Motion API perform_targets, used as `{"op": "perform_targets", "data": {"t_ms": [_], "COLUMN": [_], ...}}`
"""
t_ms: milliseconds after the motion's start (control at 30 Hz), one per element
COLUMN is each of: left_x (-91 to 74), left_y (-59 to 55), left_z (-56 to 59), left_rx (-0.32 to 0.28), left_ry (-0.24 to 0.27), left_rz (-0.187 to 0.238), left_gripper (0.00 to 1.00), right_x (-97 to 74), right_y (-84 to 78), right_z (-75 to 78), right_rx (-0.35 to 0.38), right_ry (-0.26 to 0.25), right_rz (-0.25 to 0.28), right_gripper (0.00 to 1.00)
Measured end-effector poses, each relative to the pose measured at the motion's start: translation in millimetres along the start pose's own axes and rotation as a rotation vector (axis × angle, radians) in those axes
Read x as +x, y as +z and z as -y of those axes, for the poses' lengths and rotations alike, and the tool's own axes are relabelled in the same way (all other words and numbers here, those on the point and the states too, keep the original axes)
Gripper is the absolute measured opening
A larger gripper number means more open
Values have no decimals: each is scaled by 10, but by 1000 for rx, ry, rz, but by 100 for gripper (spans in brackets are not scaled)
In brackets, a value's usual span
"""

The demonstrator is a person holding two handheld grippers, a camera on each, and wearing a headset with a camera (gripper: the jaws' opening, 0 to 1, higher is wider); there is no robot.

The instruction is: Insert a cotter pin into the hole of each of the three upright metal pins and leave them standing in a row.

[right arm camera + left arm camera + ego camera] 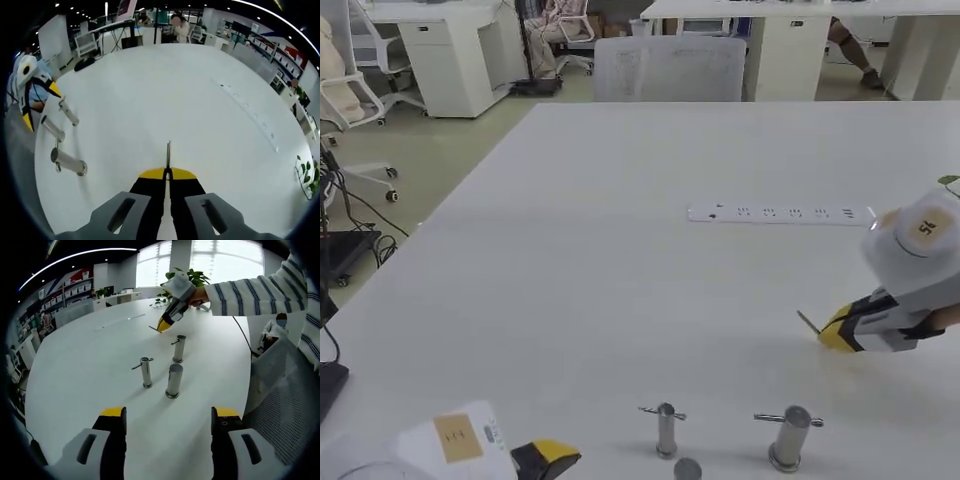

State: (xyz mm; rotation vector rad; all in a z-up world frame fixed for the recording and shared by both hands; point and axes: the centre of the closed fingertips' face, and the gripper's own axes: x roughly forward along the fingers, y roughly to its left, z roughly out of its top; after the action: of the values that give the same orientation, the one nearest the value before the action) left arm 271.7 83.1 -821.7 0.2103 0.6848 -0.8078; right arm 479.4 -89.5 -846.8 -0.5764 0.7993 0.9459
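Note:
Three upright metal pins stand near the table's front edge. The thin pin (666,430) (145,372) and a thicker pin (788,437) (178,348) each carry a cotter pin through the top. The third pin (687,468) (173,381) shows no cotter pin. My right gripper (840,335) (167,172) hovers behind and to the right of them, shut on a thin cotter pin (808,322) (168,155) that sticks out past its tips. My left gripper (545,458) (170,412) is open and holds nothing, in front of the pins.
A white power strip (780,213) (247,107) lies flat further back on the white table (620,250). A potted plant (185,276) stands at the table's far side. A grey chair (670,68) is beyond the far edge, and a mesh chair back (280,390) is close by.

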Motion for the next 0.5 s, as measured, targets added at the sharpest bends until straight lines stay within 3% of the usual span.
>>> {"op": "perform_targets", "data": {"t_ms": [300, 500], "left_x": [-12, -31], "left_y": [41, 138], "left_z": [-25, -21], "left_rx": [-4, -12], "left_ry": [4, -1], "left_rz": [9, 31], "left_gripper": [67, 65], "right_x": [-128, -204], "right_y": [31, 48], "right_z": [-22, -49], "right_rx": [-22, -35], "right_ry": [-11, -25], "right_rz": [11, 23], "right_gripper": [2, 2]}}
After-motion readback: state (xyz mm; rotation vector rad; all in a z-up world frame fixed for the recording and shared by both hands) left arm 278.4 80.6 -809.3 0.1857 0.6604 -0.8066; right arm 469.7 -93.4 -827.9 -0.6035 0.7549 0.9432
